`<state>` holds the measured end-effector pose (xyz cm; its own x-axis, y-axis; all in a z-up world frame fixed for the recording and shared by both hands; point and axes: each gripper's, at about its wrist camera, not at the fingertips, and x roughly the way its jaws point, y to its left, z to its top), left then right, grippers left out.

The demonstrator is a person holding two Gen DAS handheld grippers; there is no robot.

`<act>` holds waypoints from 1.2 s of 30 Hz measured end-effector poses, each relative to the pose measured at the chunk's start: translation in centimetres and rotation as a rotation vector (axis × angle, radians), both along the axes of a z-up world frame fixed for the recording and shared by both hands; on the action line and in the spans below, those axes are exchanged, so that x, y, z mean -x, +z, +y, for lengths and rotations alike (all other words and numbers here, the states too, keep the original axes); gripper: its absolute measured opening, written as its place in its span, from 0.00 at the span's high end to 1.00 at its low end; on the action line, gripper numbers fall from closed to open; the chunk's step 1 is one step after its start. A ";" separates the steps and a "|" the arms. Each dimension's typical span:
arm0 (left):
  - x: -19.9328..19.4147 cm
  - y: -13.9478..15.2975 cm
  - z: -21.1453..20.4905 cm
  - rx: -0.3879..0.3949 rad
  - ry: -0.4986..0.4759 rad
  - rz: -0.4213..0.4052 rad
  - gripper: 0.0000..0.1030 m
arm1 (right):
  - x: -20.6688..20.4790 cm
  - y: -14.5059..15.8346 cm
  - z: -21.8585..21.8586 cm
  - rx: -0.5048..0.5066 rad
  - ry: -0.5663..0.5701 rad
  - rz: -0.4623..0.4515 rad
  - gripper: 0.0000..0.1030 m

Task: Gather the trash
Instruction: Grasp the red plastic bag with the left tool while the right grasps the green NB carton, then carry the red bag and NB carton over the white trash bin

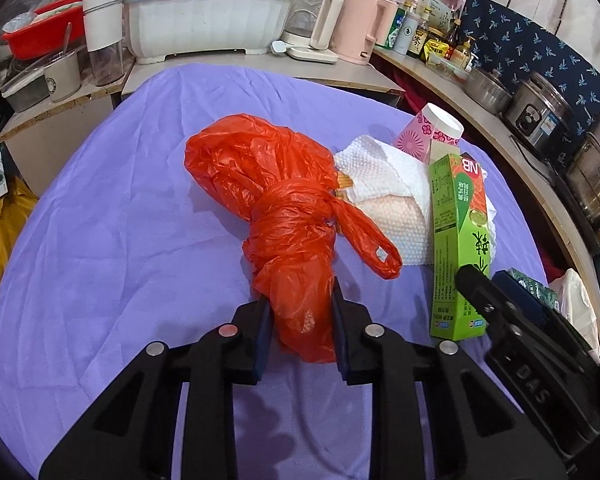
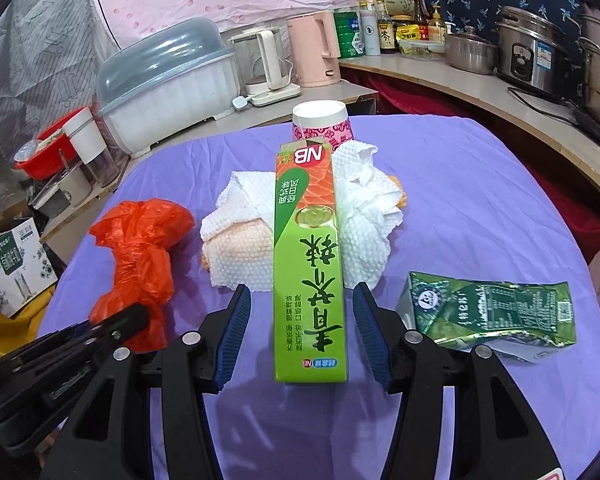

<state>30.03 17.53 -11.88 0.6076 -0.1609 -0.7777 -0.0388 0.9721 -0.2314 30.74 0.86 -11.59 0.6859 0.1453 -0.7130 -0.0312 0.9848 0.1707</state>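
A knotted red plastic bag (image 1: 284, 208) lies on the purple cloth (image 1: 120, 220); its near end sits between the pads of my left gripper (image 1: 300, 304), whose jaws press its sides. A tall green box (image 2: 310, 264) lies in front of my right gripper (image 2: 300, 300), whose jaws stand open on either side of it without touching. Crumpled white paper towels (image 2: 364, 216) and a pink paper cup (image 2: 320, 124) lie behind the box. A crushed green carton (image 2: 488, 312) lies to the right. The red bag also shows in the right wrist view (image 2: 140, 248).
A counter behind the table holds a white dish container with a lid (image 1: 208, 12), kettles (image 1: 316, 20), bottles (image 2: 384, 28) and metal pots (image 2: 528, 52). A red basin (image 1: 40, 28) and cups stand at the back left. A white plastic bag (image 1: 576, 304) hangs at the table's right edge.
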 end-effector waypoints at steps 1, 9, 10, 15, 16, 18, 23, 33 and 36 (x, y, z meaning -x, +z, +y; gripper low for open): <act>0.0 0.0 0.1 0.005 -0.001 0.000 0.76 | -0.2 -0.3 0.1 0.001 -0.002 0.005 0.49; 0.2 -0.1 0.3 0.006 -0.003 0.002 0.76 | -1.1 -1.7 0.4 0.015 -0.010 0.025 0.49; 0.2 -0.1 0.4 0.008 -0.003 0.003 0.76 | -1.1 -1.8 0.4 0.015 -0.008 0.025 0.50; 0.5 0.3 0.4 0.006 -0.004 -0.005 0.76 | -1.3 -1.9 0.5 0.018 -0.005 0.041 0.62; 0.6 0.5 0.3 0.005 -0.007 -0.008 0.76 | -1.3 -1.8 0.5 0.011 -0.005 0.042 0.62; 1.0 0.9 0.2 0.005 -0.008 -0.017 0.76 | -0.9 -1.3 0.2 -0.012 -0.004 0.027 0.62; 2.0 2.1 -0.5 0.009 -0.021 -0.039 0.76 | 0.7 1.0 -0.8 -0.036 -0.007 -0.024 0.63; 5.0 6.2 -4.8 -0.003 -0.097 -0.116 0.76 | 5.4 5.9 -5.4 -0.072 -0.078 -0.129 0.63; 6.1 7.4 -6.9 -0.007 -0.133 -0.139 0.76 | 7.2 7.2 -7.6 -0.078 -0.114 -0.159 0.63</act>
<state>23.89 10.62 -4.52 0.6829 -0.2416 -0.6894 0.1218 0.9682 -0.2186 23.52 -6.78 -4.43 0.8041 0.1103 -0.5841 0.0476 0.9676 0.2482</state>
